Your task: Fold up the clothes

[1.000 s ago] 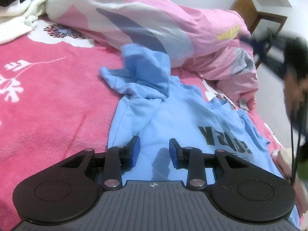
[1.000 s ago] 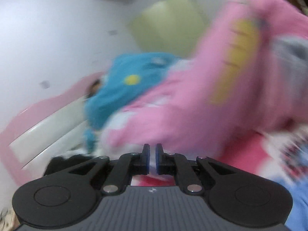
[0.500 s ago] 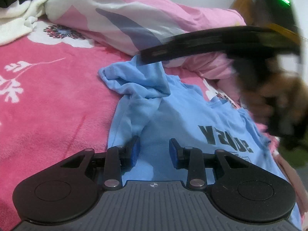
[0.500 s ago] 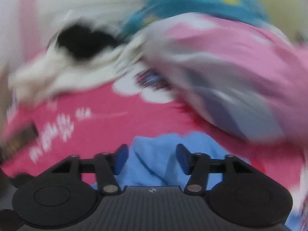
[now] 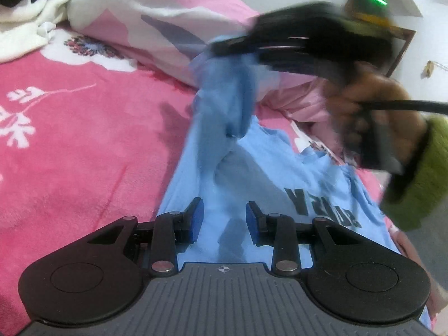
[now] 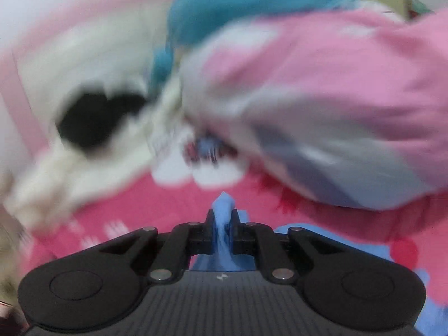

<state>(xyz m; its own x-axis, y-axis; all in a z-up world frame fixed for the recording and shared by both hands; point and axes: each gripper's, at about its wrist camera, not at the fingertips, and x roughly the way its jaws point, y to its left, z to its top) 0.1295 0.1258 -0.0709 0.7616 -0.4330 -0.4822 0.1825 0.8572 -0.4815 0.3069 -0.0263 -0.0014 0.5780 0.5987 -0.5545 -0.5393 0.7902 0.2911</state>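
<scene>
Closing on one blue T-shirt [image 5: 246,173], the right gripper [image 6: 222,221] pinches its sleeve — left gripper [image 5: 224,218] hovers parted, empty.

So the T-shirt [image 5: 252,173] lies flat on the blanket [image 5: 84,140], which spreads out to its left. Behind the T-shirt sits the bunched-up duvet [image 5: 168,28], and the towel [image 5: 25,30] is on the blanket way off to the T-shirt's back left. One sleeve [image 5: 224,95] is lifted above the T-shirt, in front of the duvet.

Soft matt cloth shirt [image 5: 252,173], fuzzy fleece blanket [image 5: 84,140] (plush pile)
</scene>
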